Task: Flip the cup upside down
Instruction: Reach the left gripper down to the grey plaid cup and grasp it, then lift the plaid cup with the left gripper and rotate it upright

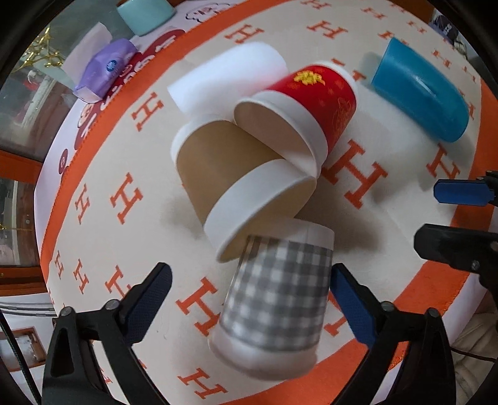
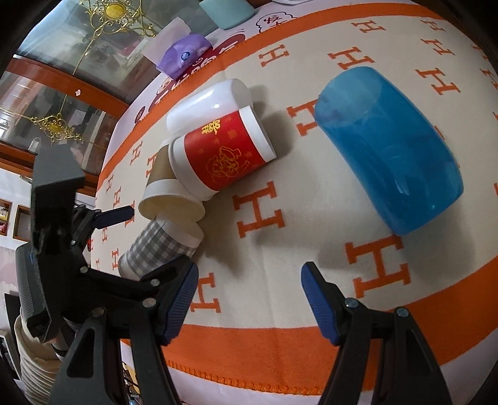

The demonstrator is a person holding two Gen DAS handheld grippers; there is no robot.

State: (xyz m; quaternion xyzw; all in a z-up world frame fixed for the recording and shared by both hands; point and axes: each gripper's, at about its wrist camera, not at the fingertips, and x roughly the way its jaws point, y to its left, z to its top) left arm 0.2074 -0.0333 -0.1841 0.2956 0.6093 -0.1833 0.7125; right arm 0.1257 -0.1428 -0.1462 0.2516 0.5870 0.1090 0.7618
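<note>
Matt paper gingham cup, glossy blue plastic cup, woven cloth.

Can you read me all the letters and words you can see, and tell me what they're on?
"H", in orange, repeated all over the blanket.
Gold Chinese character on the red cup: too blurred to read.
Round logo on the purple tissue pack: too small to read.
Chinese writing on the mat beyond the blanket: cut off, unreadable.

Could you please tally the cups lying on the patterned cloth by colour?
Grey-and-white checked paper cup: 1
Brown paper cup with white rim: 1
Red paper cup with gold print: 1
Plain white cup: 1
Translucent blue plastic cup: 1
Total: 5
</note>
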